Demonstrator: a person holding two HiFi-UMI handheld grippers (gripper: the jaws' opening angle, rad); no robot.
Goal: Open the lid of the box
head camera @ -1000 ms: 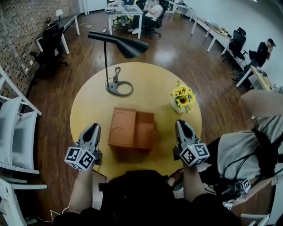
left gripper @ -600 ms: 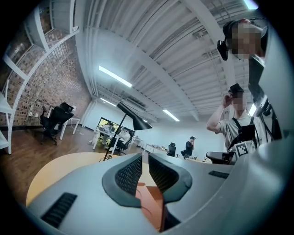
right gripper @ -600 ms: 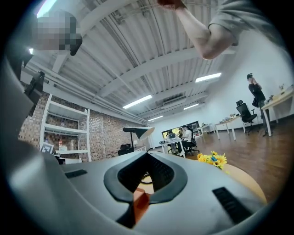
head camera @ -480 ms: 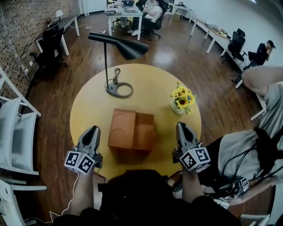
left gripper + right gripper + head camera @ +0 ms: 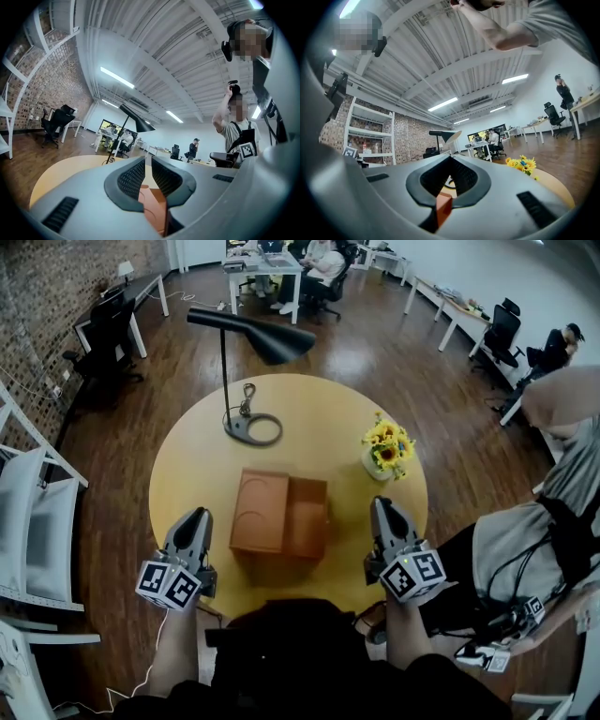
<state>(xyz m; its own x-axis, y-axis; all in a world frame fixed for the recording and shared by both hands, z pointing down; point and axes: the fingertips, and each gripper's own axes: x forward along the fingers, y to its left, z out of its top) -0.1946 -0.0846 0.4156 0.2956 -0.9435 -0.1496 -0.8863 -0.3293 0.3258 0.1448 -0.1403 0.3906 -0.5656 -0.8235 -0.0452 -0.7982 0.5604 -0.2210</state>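
Observation:
An orange-brown box (image 5: pixel 281 517) sits in the middle of the round yellow table (image 5: pixel 187 465). Its left half bears a curved line and its right half looks darker. My left gripper (image 5: pixel 199 517) hovers at the box's left side, a little apart from it, shut and empty. My right gripper (image 5: pixel 382 507) hovers to the right of the box, also shut with nothing in it. In the left gripper view the closed left gripper (image 5: pixel 146 171) points over the box (image 5: pixel 154 211). The right gripper view shows the right gripper (image 5: pixel 451 161) closed above a corner of the box (image 5: pixel 443 206).
A black desk lamp (image 5: pixel 251 338) stands behind the box on a round base (image 5: pixel 253 427). A vase of yellow flowers (image 5: pixel 387 448) is at the table's right. A person (image 5: pixel 553 521) stands close on the right, and white chairs (image 5: pixel 37 521) are on the left.
Both grippers stay where they were beside the box. The bystander's raised arm at the right edge has shifted.

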